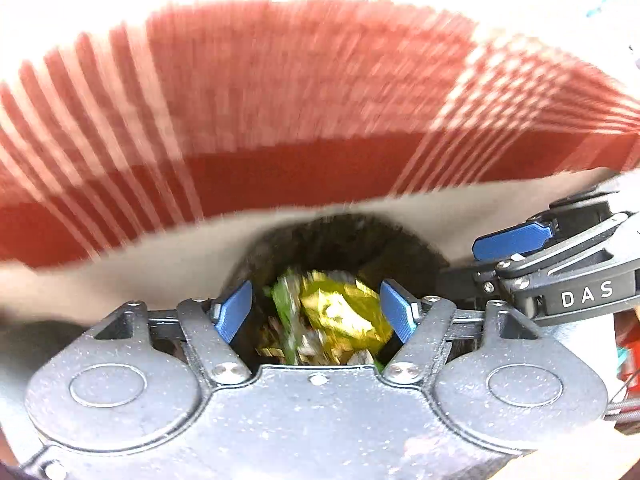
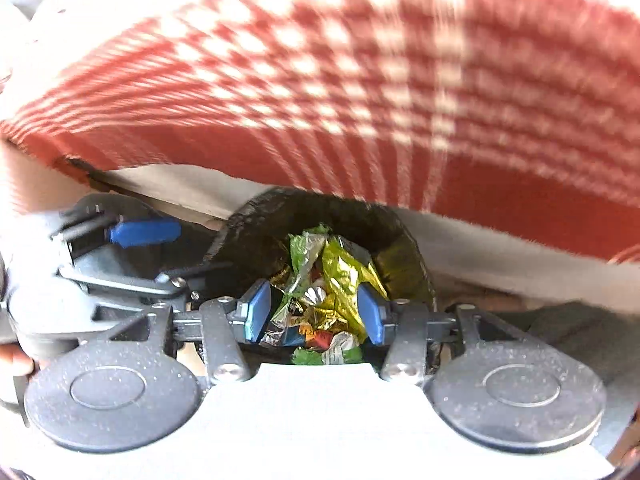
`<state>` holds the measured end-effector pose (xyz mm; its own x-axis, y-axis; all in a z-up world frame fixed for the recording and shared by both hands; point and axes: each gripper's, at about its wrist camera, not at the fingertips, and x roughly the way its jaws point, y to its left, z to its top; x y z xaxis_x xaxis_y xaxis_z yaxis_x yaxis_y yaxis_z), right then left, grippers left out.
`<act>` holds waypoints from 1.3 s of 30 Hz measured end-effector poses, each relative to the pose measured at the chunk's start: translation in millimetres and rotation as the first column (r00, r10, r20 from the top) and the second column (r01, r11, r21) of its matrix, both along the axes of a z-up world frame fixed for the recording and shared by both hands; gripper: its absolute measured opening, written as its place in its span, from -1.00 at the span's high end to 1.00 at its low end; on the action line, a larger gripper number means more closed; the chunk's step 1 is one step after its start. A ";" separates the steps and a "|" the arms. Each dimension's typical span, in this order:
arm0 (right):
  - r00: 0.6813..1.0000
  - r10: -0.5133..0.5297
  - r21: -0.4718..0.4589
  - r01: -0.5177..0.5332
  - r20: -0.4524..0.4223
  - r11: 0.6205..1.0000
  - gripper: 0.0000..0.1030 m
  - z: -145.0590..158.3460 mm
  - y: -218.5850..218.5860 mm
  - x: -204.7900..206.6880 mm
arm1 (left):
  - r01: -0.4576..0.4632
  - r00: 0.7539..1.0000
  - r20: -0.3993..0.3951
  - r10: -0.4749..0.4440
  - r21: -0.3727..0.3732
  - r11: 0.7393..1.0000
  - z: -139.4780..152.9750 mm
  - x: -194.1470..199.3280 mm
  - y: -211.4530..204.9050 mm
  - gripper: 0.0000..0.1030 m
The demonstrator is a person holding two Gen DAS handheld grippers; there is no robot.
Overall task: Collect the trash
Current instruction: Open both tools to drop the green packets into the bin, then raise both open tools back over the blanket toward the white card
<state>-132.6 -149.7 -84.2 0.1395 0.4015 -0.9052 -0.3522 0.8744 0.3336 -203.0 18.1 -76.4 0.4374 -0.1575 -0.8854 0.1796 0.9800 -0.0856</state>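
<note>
Left wrist view, blurred by motion: your left hand-held gripper (image 1: pixel 316 310) points down at a dark round bin (image 1: pixel 344 236), its blue fingers (image 1: pixel 234 310) spread apart with nothing pinched between them. Directly beyond the fingers, inside the bin, lies a heap of crumpled wrappers (image 1: pixel 336 316), gold foil beside green. To the right of the bin, your right hand-held gripper (image 1: pixel 516 240) reaches in from the side; from here you cannot tell how its fingers stand. Behind the bin, a red and white checked cloth (image 1: pixel 280 100) fills the upper picture, with a pale strip of floor or surface between cloth and bin.

Right wrist view, sharper: your right hand-held gripper (image 2: pixel 314 312) also looks into the bin (image 2: pixel 248 224), fingers (image 2: pixel 256 314) spread and empty. The wrappers (image 2: pixel 332 280) sit in the bin just past the fingertips: gold, green, silver, and small red and blue scraps. Left of the bin, the left hand-held gripper (image 2: pixel 140 232) shows one blue finger. The checked cloth (image 2: pixel 360 80) lies behind the bin.

Judging from this, a good share of trash is already collected and both grippers carry nothing. Whether more trash is left elsewhere cannot be seen.
</note>
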 end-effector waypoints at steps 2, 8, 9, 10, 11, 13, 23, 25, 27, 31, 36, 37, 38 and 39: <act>0.998 0.033 0.008 -0.034 0.050 0.999 -0.24 16.9 -2.2 -7.6 | 0.030 0.996 0.079 -0.032 0.027 0.999 20.7 -9.1 -3.1 -0.44; 0.978 0.075 0.038 -0.084 0.193 0.996 -0.25 67.7 -15.2 -22.2 | 0.066 0.972 0.226 -0.066 0.008 0.998 75.4 -22.3 -3.3 -0.49; 0.973 0.078 0.042 -0.089 0.215 0.995 -0.25 75.8 -16.9 -23.7 | 0.066 0.968 0.244 -0.064 -0.003 0.998 83.2 -23.2 -2.5 -0.49; 0.968 0.081 0.048 -0.095 0.238 0.994 -0.25 83.8 -18.6 -24.9 | 0.066 0.964 0.260 -0.060 -0.014 0.998 90.5 -23.8 -1.8 -0.50; 0.962 0.082 0.054 -0.099 0.262 0.994 -0.27 92.3 -20.4 -26.2 | 0.066 0.960 0.276 -0.057 -0.024 0.998 98.2 -23.5 -0.8 -0.50; 0.948 0.076 0.060 -0.100 0.309 0.993 -0.28 107.2 -23.8 -26.7 | 0.066 0.952 0.303 -0.052 -0.036 0.997 112.7 -22.2 0.2 -0.50; 0.848 -0.020 0.090 -0.033 0.530 0.995 -0.32 169.2 -40.6 -14.3 | 0.034 0.901 0.434 -0.020 -0.025 0.999 159.6 12.9 3.5 -0.54; 0.834 -0.057 0.111 -0.005 0.549 0.994 -0.32 175.5 -47.2 -6.3 | 0.020 0.890 0.456 -0.008 -0.022 1.000 162.3 25.2 3.6 -0.55; 0.817 -0.095 0.127 0.027 0.569 0.992 -0.32 179.3 -50.3 3.7 | 0.008 0.878 0.479 0.001 -0.018 1.000 166.6 37.0 4.8 -0.60; 0.783 -0.139 0.134 0.072 0.606 0.988 -0.32 187.7 -54.4 21.4 | -0.011 0.863 0.505 0.028 -0.035 0.999 173.8 63.2 6.6 -0.67; 0.756 -0.166 0.149 0.091 0.633 0.985 -0.32 196.3 -56.3 46.8 | -0.049 0.858 0.508 0.075 -0.066 0.997 177.4 99.8 8.8 -0.67; 0.754 -0.169 0.149 0.095 0.635 0.984 -0.32 197.9 -56.1 52.5 | -0.055 0.857 0.508 0.082 -0.067 0.996 177.2 107.0 8.4 -0.67; 0.752 -0.173 0.150 0.099 0.637 0.984 -0.32 199.2 -56.2 57.5 | -0.058 0.857 0.508 0.084 -0.067 0.996 176.6 114.9 7.6 -0.67; 0.748 -0.179 0.151 0.106 0.639 0.983 -0.32 200.5 -56.1 63.3 | -0.062 0.858 0.506 0.087 -0.066 0.996 175.9 122.8 6.4 -0.67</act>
